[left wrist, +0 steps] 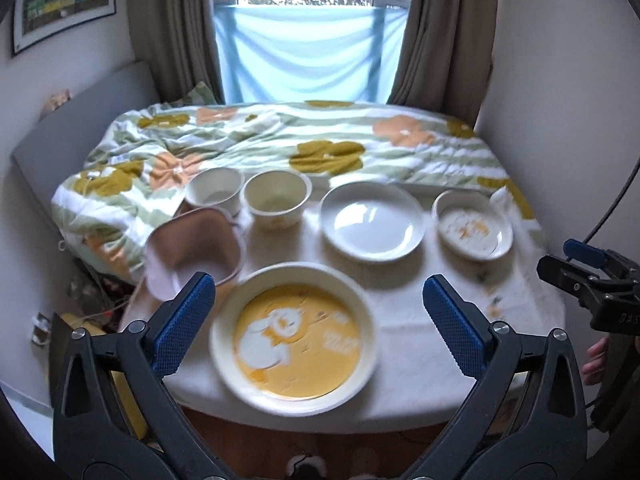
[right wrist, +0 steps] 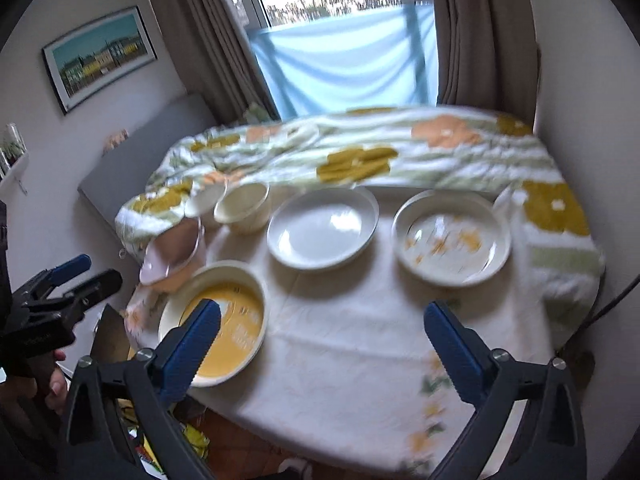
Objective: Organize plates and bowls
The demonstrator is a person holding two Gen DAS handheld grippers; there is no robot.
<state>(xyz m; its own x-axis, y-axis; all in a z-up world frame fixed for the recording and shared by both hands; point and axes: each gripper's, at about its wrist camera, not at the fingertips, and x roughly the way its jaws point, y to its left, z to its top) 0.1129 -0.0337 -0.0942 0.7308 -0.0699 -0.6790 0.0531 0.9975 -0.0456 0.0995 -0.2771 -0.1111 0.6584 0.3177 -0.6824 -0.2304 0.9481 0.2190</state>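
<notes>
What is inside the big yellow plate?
The yellow plate holds no food, only a white cartoon picture on its yellow bottom. In the right wrist view a gripper finger covers part of it.

Left black two-finger gripper with blue pads (left wrist: 318, 326) held aloft, jaws spread wide, nothing between. Right black blue-padded gripper (right wrist: 322, 340) likewise wide, empty, angled downward.

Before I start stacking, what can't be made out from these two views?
- Pink dish: tilted, its lower edge hidden behind the left gripper in the left wrist view.
- Yellow plate: print blurred, part covered by a right gripper finger.
- Far bowls: markings too blurred.
</notes>
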